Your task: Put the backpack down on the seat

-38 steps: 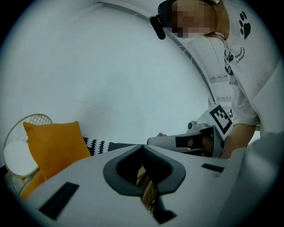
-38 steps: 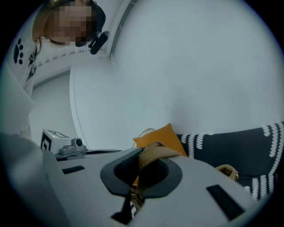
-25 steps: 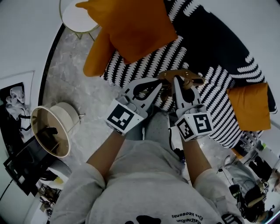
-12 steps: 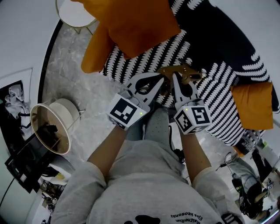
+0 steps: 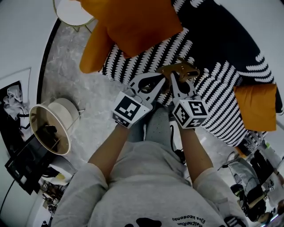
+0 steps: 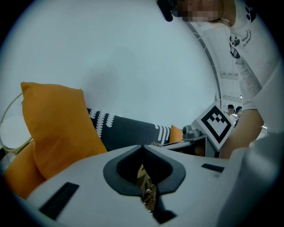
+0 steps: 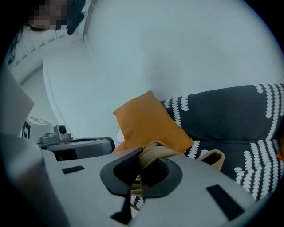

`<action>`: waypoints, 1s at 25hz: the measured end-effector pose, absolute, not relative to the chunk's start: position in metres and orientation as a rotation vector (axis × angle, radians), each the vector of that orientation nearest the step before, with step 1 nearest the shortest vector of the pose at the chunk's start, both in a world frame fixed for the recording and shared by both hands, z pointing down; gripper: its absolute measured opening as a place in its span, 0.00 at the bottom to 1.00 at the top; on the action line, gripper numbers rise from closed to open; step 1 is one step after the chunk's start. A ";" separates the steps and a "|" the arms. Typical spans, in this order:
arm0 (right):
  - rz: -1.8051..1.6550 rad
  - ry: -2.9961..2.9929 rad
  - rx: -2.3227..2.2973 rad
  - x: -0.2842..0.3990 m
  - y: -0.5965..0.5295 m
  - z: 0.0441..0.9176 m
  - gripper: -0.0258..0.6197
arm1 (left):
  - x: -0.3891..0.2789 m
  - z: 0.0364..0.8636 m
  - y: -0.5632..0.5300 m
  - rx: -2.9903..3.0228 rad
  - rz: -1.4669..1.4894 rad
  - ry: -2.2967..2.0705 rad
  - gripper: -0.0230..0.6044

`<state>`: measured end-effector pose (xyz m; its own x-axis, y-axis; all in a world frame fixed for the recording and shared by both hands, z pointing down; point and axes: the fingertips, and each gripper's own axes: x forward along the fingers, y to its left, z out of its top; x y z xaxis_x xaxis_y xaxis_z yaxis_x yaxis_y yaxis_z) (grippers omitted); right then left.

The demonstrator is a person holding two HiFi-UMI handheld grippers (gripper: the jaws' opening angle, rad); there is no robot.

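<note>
Backpack [image 5: 179,70]: only its tan top and strap show; you hold it from both sides, ahead of your knees.
Where it is: over the front edge of the seat [image 5: 213,95], the black-and-white striped cushion of the sofa. You cannot tell from any view whether its base touches the seat.
Your left gripper [image 5: 160,83]: jaws together, pinching a thin fold of the tan material [image 6: 146,188], which shows in the slot between the pads in the left gripper view.
Your right gripper [image 5: 174,79]: jaws clamped on the tan strap [image 7: 155,153], which bulges up out of the pads in the right gripper view; a second tan loop [image 7: 213,158] pokes up just beyond it.
The two grippers: side by side, tips almost meeting on the backpack, marker cubes turned up toward you.
Big orange cushion [image 5: 133,22]: leans on the sofa, to the left of the backpack and apart from it.
Small orange cushion [image 5: 255,106]: lies on the seat at the right end, well apart.
Floor [image 5: 75,84]: pale marble, with a round white side table [image 5: 71,11] beyond the sofa's left end and a cream lampshade [image 5: 49,128] to your left.
</note>
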<state>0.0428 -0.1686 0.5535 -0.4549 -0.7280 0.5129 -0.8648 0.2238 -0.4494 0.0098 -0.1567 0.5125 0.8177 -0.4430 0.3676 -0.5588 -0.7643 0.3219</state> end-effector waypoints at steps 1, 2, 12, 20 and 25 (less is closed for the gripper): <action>1.056 -2.287 1.516 0.043 -0.169 0.558 0.09 | 0.011 0.517 -0.157 2.574 0.385 -0.745 0.07; 1.065 -2.274 1.515 0.044 -0.170 0.563 0.09 | 0.011 0.521 -0.157 2.568 0.392 -0.743 0.07; 1.151 -2.166 1.501 0.045 -0.171 0.598 0.09 | 0.012 0.557 -0.154 2.511 0.464 -0.720 0.07; 1.201 -2.085 1.481 0.042 -0.171 0.619 0.09 | 0.012 0.565 -0.160 2.495 0.472 -0.716 0.07; 1.231 -2.037 1.483 0.043 -0.168 0.632 0.09 | 0.016 0.570 -0.156 2.487 0.473 -0.701 0.07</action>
<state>0.0426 -0.1685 0.6325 -0.3998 -0.6012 0.6918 -0.8920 0.0815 -0.4447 0.0156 -0.1558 0.5702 0.8060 -0.3840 0.4504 -0.5613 -0.7374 0.3758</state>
